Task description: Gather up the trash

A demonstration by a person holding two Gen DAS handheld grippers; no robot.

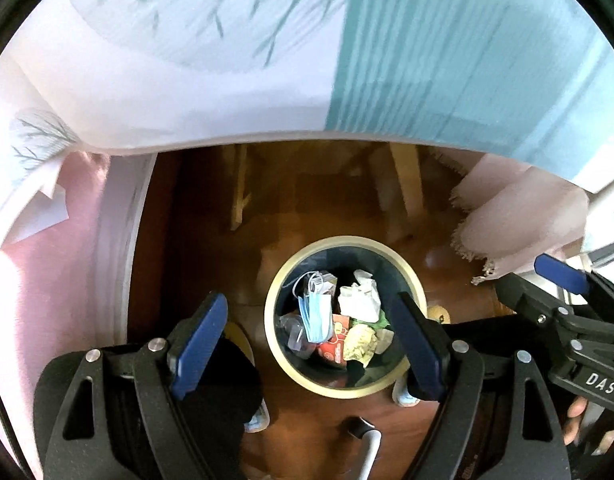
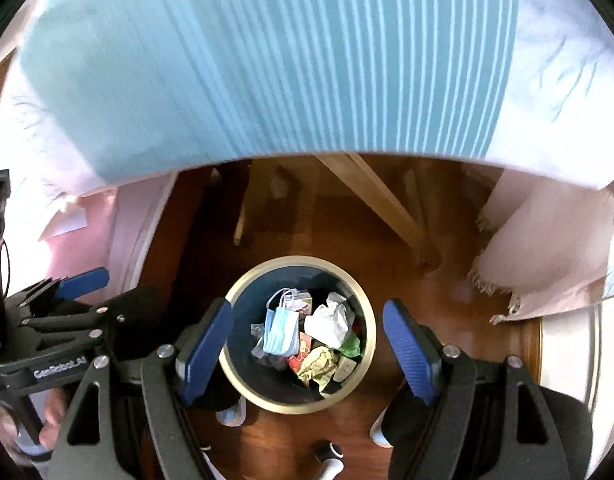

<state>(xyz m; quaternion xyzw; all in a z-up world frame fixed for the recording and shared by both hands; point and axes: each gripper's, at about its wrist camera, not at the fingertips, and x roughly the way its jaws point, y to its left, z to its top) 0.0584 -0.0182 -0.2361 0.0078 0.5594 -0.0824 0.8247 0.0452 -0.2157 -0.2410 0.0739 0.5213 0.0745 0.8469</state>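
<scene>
Left wrist view: bin (image 1: 405, 268) already stuffed with mask (image 1: 317, 314) and crumpled paper (image 1: 359, 300); left gripper (image 1: 311, 344) and right gripper (image 2: 307, 350) both wide open, empty; no loose trash visible.

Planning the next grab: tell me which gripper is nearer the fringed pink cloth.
Right. The right gripper hovers just left of the fringed pink cloth; the left gripper is farther left.

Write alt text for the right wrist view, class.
An open, empty right gripper hangs over a round bin on a wooden floor, holding a blue face mask and crumpled paper. The left gripper shows at left.
</scene>
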